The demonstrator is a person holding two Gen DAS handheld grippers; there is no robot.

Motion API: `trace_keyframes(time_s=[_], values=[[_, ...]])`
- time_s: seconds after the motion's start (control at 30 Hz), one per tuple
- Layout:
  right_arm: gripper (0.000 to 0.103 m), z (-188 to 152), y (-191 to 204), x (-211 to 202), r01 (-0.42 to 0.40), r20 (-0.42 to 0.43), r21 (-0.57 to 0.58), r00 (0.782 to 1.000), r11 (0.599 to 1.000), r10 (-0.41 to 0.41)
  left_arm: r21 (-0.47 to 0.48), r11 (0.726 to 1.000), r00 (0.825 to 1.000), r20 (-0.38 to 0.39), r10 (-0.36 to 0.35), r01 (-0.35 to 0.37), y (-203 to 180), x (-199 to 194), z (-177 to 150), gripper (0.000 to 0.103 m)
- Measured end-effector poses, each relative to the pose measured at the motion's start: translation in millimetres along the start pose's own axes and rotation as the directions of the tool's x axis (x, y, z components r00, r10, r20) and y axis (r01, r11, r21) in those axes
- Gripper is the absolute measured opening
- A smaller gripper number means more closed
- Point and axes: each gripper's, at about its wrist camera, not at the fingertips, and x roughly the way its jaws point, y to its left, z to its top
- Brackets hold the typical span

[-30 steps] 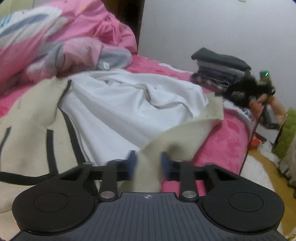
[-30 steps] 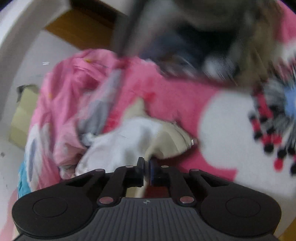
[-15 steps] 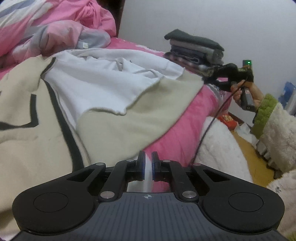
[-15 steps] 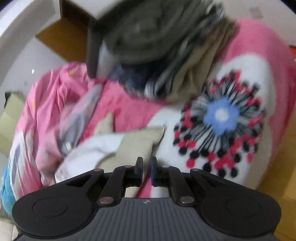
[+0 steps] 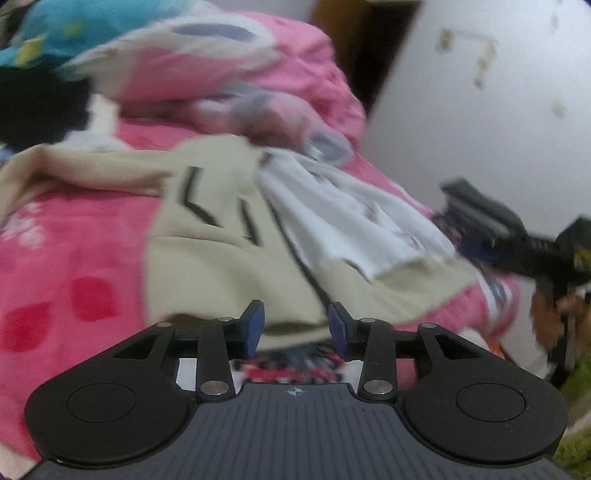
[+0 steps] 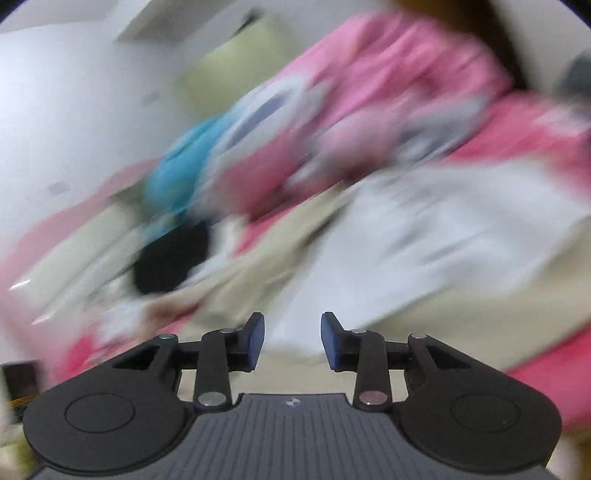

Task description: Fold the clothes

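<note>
Cream garment (image 5: 221,258), white lining up, spread on the pink bed (image 5: 74,266), long axis running from left tongs (image 5: 295,326) toward right tongs (image 6: 291,338); both tongs parted and empty, the left poised at the near hem.

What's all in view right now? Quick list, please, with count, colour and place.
Cream jacket with black stripes and white lining: one, spread open on the bed, just ahead of both grippers.
Pink patterned bedspread: one, under the jacket.
Crumpled pink quilt: one, heaped at the far end of the bed.
Blue fabric: one patch, top of the heap; too blurred to identify.
Black item: one, on the bed by the heap; unclear.
White wall: behind the bed.
Left gripper: open, empty.
Right gripper: open, empty; held in a hand.
</note>
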Motion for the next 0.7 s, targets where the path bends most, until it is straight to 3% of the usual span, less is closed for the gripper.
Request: trace_keyframes(time_s=[0.1,0.4,0.53,0.63,0.7], values=[[0.036,-7.4,17.6,54.4,-0.112,-0.149,0.098,0.981,0.989,0.125,-0.064,0.997,0.998,0.037,0.047,-0.045,18.6,-11.6,-0.7,0.04],[0.037,-27.5,15.7,116.2,-0.043,-0.309,0.24,0.944,0.97,0.118,-0.173,0.979,0.992,0.043,0.12,-0.111,52.6,-10.4,-24.0,0.041],[0.034,-35.3,15.5,141.5,-0.009,-0.369,0.292,0.921,0.956,0.122,-0.15,0.982,0.99,0.054,0.128,-0.118,53.2,-5.1,-29.0,0.041],[0.008,-24.3,25.4,126.8,-0.055,-0.284,0.26,0.95,0.964,0.131,-0.112,0.985,0.989,0.055,0.135,-0.128,48.1,1.2,-29.6,0.041],[0.007,-17.0,32.0,117.0,-0.084,-0.227,0.236,0.964,0.968,0.139,-0.089,0.987,0.989,0.052,0.142,-0.137,44.4,6.3,-28.1,0.041]])
